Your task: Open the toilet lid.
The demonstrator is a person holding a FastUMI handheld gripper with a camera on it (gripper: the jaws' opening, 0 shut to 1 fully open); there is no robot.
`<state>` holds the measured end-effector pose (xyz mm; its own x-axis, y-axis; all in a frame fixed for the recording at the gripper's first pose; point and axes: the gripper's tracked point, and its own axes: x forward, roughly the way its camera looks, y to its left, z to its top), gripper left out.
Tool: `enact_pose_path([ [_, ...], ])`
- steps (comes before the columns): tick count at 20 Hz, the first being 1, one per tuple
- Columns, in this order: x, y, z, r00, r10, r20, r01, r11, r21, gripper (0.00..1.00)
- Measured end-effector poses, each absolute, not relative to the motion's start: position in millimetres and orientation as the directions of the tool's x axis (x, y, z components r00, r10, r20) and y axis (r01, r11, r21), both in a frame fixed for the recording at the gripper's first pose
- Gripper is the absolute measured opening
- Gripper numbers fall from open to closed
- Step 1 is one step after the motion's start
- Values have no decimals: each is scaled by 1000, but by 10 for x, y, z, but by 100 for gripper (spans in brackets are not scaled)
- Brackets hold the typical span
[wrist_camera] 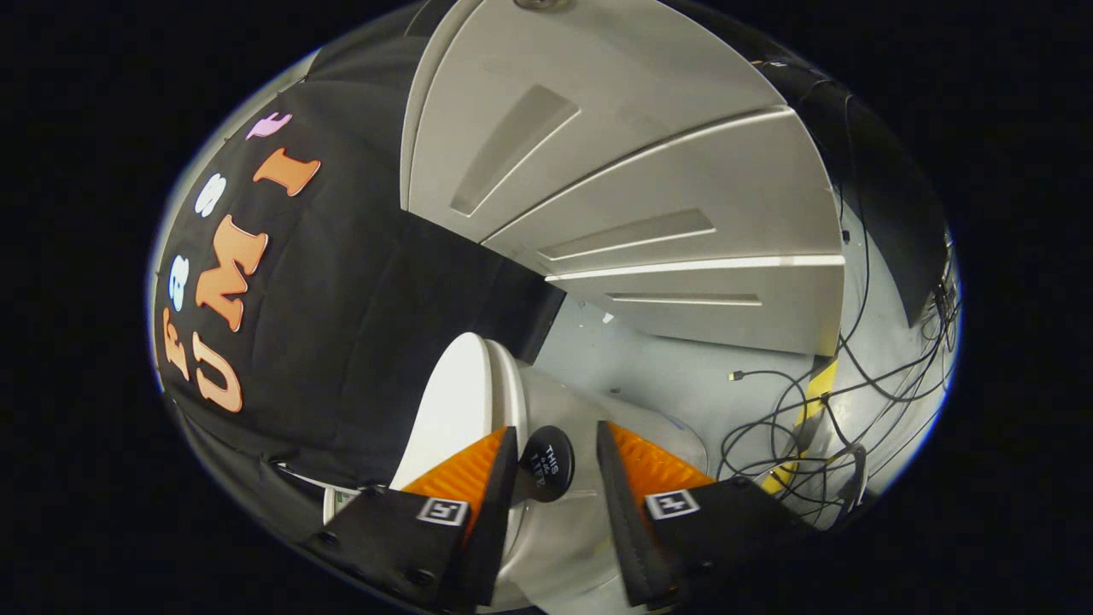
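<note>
**Fingers spread around the toilet lid's knob**

At the bottom centre of the frame, the gripper (555, 465) is holding its fingers apart, with a round black knob (547, 462) sitting between them, touching or nearly touching the left one. The white toilet lid (452, 410) is standing raised at lower centre-left, beside the toilet (589, 427). Cables (794, 427) are trailing over the floor (666, 376) at lower right.
</note>
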<state>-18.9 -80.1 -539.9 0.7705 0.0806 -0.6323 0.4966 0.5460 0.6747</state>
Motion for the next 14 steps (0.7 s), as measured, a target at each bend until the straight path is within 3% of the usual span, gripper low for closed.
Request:
enact_pose_path([
  [1, -203, -820, -5342, 771, 93, -630, 495, 535, 685, 48],
  [2, -195, -838, -5346, 766, 89, -637, 507, 525, 683, 40],
  [6, -177, -835, -5261, 783, 123, -610, 513, 428, 744, 27],
  [7, -182, -825, -5253, 783, 127, -608, 514, 418, 749, 19],
  [8, -179, -811, -5211, 788, 125, -603, 512, 412, 754, 19],
  [9, -175, -809, -5182, 783, 123, -610, 515, 423, 746, 9],
  [14, -139, -722, -4892, 784, 108, -611, 495, 486, 720, 8],
])
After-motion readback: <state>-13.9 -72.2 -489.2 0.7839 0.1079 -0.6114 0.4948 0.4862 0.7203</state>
